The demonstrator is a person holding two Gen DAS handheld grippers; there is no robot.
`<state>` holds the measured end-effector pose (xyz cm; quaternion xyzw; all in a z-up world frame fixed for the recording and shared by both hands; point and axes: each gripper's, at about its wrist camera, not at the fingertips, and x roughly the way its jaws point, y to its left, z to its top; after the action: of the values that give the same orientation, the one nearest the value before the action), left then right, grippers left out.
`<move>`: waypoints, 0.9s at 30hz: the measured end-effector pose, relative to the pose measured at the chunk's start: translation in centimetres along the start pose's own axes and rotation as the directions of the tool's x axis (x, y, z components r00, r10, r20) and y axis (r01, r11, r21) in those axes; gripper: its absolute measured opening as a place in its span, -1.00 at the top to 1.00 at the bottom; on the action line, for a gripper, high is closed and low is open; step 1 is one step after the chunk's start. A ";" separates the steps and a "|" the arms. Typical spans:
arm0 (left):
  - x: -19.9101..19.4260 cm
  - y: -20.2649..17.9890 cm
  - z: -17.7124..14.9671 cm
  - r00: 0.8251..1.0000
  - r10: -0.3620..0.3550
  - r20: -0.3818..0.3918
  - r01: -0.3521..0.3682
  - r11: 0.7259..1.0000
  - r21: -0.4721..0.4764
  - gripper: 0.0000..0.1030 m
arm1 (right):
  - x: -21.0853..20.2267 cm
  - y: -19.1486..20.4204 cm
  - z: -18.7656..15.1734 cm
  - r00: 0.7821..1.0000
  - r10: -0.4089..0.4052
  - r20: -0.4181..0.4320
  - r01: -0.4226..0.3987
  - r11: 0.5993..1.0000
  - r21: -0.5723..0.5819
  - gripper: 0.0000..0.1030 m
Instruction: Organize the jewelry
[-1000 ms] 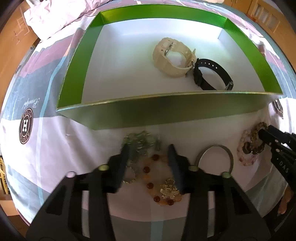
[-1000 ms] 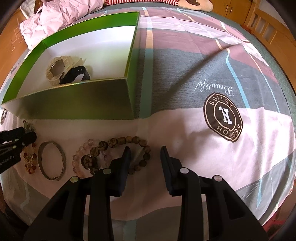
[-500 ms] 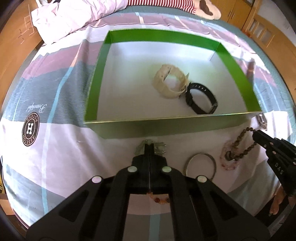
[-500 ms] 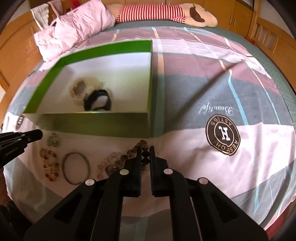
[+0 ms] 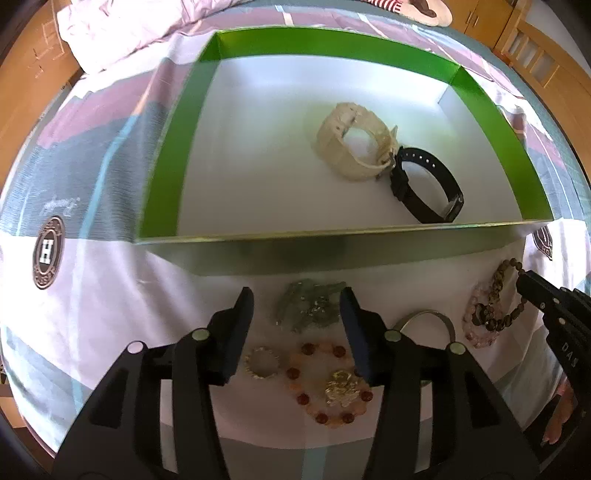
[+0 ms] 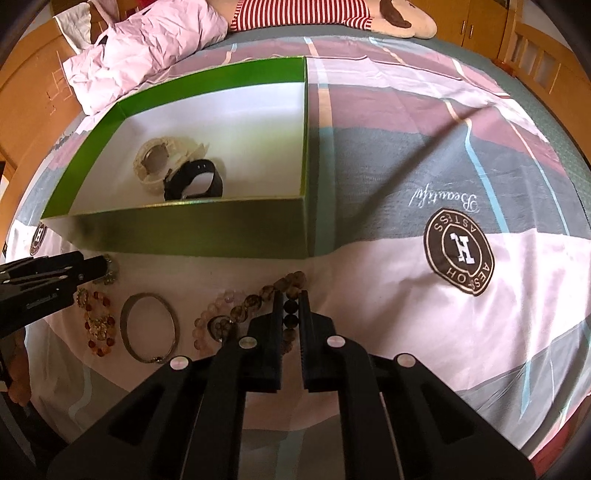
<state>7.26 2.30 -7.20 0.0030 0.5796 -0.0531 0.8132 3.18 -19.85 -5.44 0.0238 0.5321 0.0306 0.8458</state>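
Observation:
A green box [image 5: 162, 173] with a white floor holds a cream watch [image 5: 354, 142] and a black watch [image 5: 424, 184]. In front of it on the bedspread lie a grey-green brooch [image 5: 310, 308], a gold ring [image 5: 263, 362], an orange bead bracelet [image 5: 328, 380], a metal bangle [image 6: 149, 326], a pink bead bracelet [image 6: 207, 325] and a brown bead bracelet [image 6: 280, 290]. My left gripper [image 5: 297, 310] is open, its jaws on either side of the brooch. My right gripper [image 6: 291, 308] is shut on the brown bead bracelet.
The bedspread [image 6: 461, 184] is striped pink, grey and maroon with round logo patches [image 6: 458, 251]. A crumpled pink cloth [image 6: 147, 48] and a striped soft toy [image 6: 332, 14] lie behind the box. Wooden furniture [image 6: 535, 44] stands around the bed.
My left gripper was open, shut half a second ago, and is open again around the brooch. My right gripper closed on the brown bead bracelet and holds it.

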 end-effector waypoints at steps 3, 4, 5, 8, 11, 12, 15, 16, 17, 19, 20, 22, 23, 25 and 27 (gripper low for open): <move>1.0 0.2 0.1 0.999 -0.018 -0.030 0.018 1.000 -0.018 0.01 | 0.1 -0.2 -0.1 1.000 -0.001 -0.006 0.001 1.000 0.001 0.86; 1.1 0.3 0.2 0.999 -0.021 -0.031 0.020 1.000 -0.023 0.00 | 0.1 -0.3 -0.1 1.000 -0.001 -0.009 0.001 1.000 0.002 0.86; 1.1 0.2 0.2 0.999 -0.022 -0.031 0.021 0.999 -0.024 0.00 | 0.1 -0.3 -0.1 1.000 -0.001 -0.011 0.001 1.000 0.003 0.86; 0.9 0.2 0.3 0.999 -0.023 -0.023 0.023 1.000 -0.021 0.64 | 0.2 -0.2 -0.1 1.000 -0.002 -0.012 0.002 1.000 0.001 0.86; 0.5 0.1 0.2 0.999 -0.026 -0.021 0.025 0.999 -0.024 0.89 | 0.2 0.0 0.0 1.000 -0.001 -0.011 0.001 1.000 -0.003 0.86; 0.3 0.2 0.2 1.000 -0.024 -0.019 0.023 0.999 -0.025 0.89 | 0.2 0.0 0.0 1.000 -0.003 -0.010 0.003 1.000 -0.005 0.86; -0.6 0.1 0.1 1.000 -0.026 0.001 0.026 0.999 -0.021 0.89 | 0.0 0.0 0.0 1.000 -0.005 0.000 0.005 1.000 -0.010 0.86; -1.0 0.1 0.0 1.000 -0.027 0.009 0.027 0.999 -0.018 0.89 | -0.2 0.1 0.0 1.000 -0.003 0.012 0.003 1.000 -0.011 0.86; -1.4 0.0 0.0 0.999 -0.028 0.022 0.029 0.999 -0.014 0.89 | -0.6 0.1 0.1 1.000 -0.002 0.030 0.002 1.000 -0.013 0.86; -2.3 -0.1 -0.1 0.998 -0.040 0.040 0.040 0.999 -0.009 0.89 | -1.5 0.2 0.3 0.998 -0.004 0.067 0.005 1.000 -0.016 0.86; -2.7 -0.2 -0.2 0.998 -0.048 0.049 0.048 0.999 -0.008 0.89 | -1.8 0.2 0.4 0.997 -0.003 0.081 0.004 1.000 -0.015 0.86; -3.7 -0.2 -0.4 0.996 -0.064 0.068 0.065 0.998 -0.007 0.89 | -2.8 -0.1 0.6 0.993 0.020 0.113 -0.020 1.000 -0.002 0.86; -4.1 -0.2 -0.4 0.995 -0.071 0.077 0.072 0.997 -0.005 0.89 | -3.1 -0.2 0.7 0.992 0.030 0.122 -0.030 1.000 0.003 0.86; -5.3 0.0 -0.5 0.991 -0.086 0.103 0.087 0.996 -0.002 0.89 | -3.8 -0.3 0.9 0.987 0.052 0.149 -0.054 0.998 0.012 0.86; -6.3 0.1 -0.5 0.987 -0.096 0.129 0.096 0.995 0.003 0.89 | -4.4 -0.4 1.1 0.982 0.066 0.178 -0.070 0.997 0.019 0.86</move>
<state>4.76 2.92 -1.43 -0.0297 0.5256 -0.0913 0.8453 2.27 -20.63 -1.06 0.0553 0.4542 0.0506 0.8878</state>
